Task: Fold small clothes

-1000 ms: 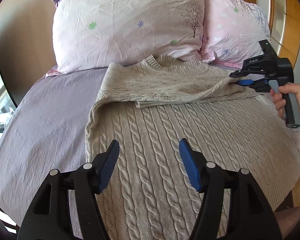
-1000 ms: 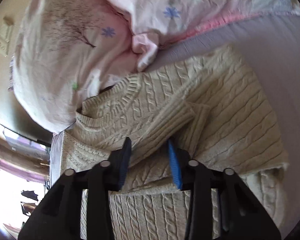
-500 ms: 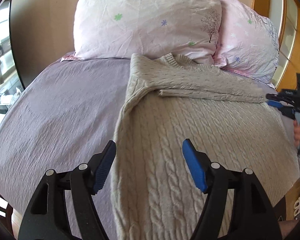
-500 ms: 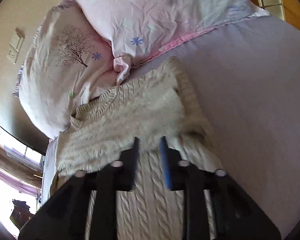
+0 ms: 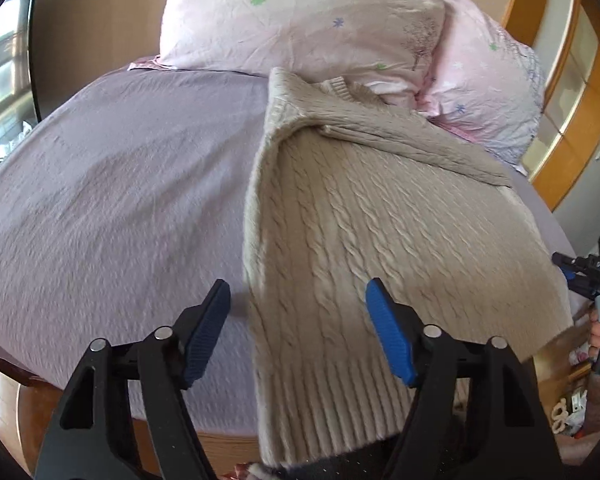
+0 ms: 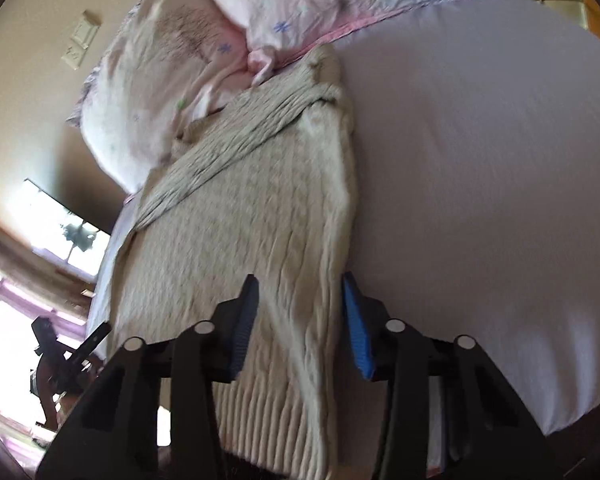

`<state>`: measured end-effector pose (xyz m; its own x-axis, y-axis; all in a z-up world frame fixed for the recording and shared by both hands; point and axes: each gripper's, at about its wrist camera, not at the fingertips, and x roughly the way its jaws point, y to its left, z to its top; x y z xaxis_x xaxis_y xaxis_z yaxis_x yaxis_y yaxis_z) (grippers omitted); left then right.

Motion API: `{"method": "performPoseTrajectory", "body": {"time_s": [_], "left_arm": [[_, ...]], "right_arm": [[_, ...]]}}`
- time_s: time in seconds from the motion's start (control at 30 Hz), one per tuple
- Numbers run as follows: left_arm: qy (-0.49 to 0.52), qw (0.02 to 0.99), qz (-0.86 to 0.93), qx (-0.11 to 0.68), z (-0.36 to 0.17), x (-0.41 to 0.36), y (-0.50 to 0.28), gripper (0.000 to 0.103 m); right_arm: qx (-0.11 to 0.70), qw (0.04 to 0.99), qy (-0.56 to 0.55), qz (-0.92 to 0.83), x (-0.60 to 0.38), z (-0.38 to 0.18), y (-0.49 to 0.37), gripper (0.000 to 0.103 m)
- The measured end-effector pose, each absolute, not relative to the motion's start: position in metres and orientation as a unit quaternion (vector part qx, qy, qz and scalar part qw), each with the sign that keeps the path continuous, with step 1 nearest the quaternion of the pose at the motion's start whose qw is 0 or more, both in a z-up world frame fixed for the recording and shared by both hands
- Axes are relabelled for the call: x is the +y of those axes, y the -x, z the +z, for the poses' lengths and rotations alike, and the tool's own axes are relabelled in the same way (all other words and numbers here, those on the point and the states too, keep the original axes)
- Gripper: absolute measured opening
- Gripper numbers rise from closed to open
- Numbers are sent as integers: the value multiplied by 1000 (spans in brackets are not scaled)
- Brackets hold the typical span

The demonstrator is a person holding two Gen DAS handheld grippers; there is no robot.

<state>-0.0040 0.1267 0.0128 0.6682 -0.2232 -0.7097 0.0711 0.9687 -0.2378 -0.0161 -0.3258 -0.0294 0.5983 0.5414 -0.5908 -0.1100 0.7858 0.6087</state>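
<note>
Left wrist view: sweater [image 5: 380, 232] lies beneath both released tongs [image 5: 298, 328] [image 6: 300, 322].

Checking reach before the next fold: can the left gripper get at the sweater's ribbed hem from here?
Probably yes. The left gripper is open, the hem lies right below its fingers at the bed's edge, and nothing covers it.

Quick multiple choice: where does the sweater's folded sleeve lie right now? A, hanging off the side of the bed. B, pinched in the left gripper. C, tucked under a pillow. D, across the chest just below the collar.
D: the sleeve lies flat across the sweater just below the collar, and the open left gripper holds nothing.
</note>
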Motion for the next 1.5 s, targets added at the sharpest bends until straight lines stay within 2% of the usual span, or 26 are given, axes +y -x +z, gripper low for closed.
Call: {"method": "performPoseTrajectory", "body": {"time_s": [0.03,0.07,0.13,0.2,0.3,0.53,0.7,0.9,1.1,1.23,1.3,1.37,1.43,1.5], "left_arm": [[97,908,-87,399,13,126,8,62],[99,907,-93,398,12,124,15,56],[103,906,-97,400,12,122,26,46],[106,903,-96,405,11,121,35,28],[107,896,-94,419,11,120,40,9],[158,903,-113,383,39,138,22,7],[150,924,-90,339,83,152,-44,7],[113,934,-43,336,103,137,-179,7],[109,918,19,381,66,127,-293,7],[147,897,23,415,42,139,-311,7],[175,893,9,414,42,147,-309,8],[204,890,-7,407,49,155,-307,9],[236,888,-23,394,57,163,-304,9],[258,887,-40,381,68,169,-300,9]], "right_arm": [[413,840,-276,217,-323,-36,22,16],[417,830,-283,238,-319,-43,29,13],[413,824,-283,264,-314,-49,41,9],[411,820,-284,281,-310,-51,52,7],[377,825,-290,305,-313,-36,61,7],[262,832,-353,340,-340,16,45,6],[230,823,-395,337,-356,38,-3,6],[223,828,-452,247,-367,57,-119,6],[286,836,-454,113,-345,27,-228,6],[309,829,-459,80,-342,11,-249,14],[294,836,-454,93,-341,19,-252,33],[273,853,-434,99,-338,33,-253,70],[246,876,-405,95,-333,51,-244,82],[236,880,-391,131,-326,63,-236,83]]}}
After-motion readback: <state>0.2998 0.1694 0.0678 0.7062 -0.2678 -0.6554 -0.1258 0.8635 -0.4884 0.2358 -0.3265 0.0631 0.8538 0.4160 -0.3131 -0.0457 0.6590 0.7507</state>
